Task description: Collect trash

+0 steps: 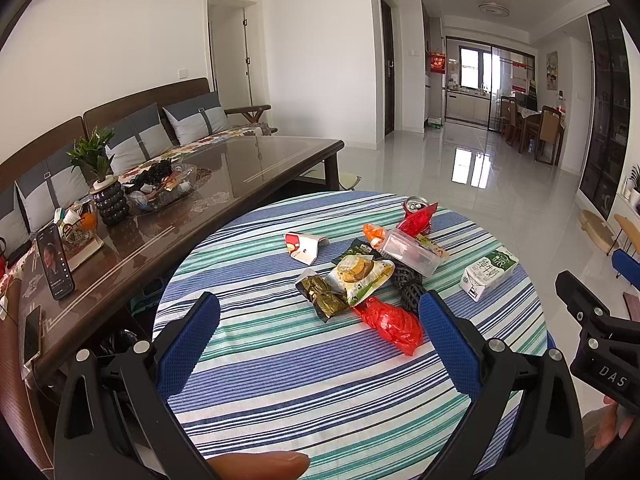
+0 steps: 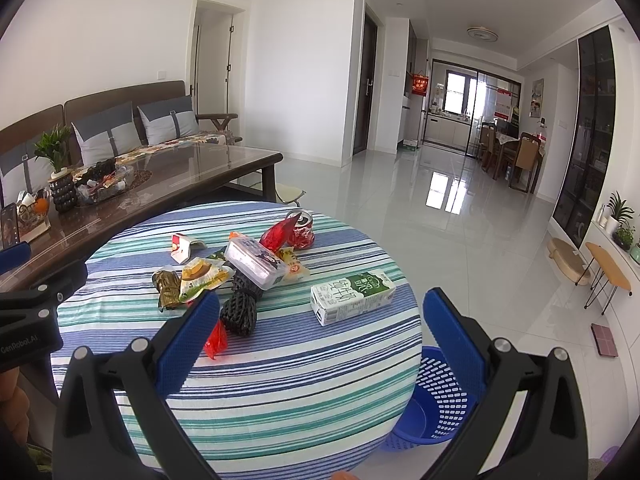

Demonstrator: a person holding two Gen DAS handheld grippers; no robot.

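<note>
My left gripper (image 1: 318, 312) hangs nearest the lens, fingers spread wide with nothing between them; my right gripper (image 2: 320, 312) is just as wide and empty. I judge both are held back and open so I can pick a first target. The round table (image 2: 280, 392) with its striped cloth carries all the trash. Beside it on the floor, on my right, stands the blue basket (image 2: 432, 396), presumably where everything goes. The milk carton (image 2: 352, 298) lies apart on its side, an easy first grab. A clear plastic box (image 2: 256, 266) rests across the heap, over a black foam net (image 2: 240, 312). A red can (image 2: 302, 228) stands at the far edge, and a red wrapper (image 1: 390, 324) lies nearest my left fingers.
</note>
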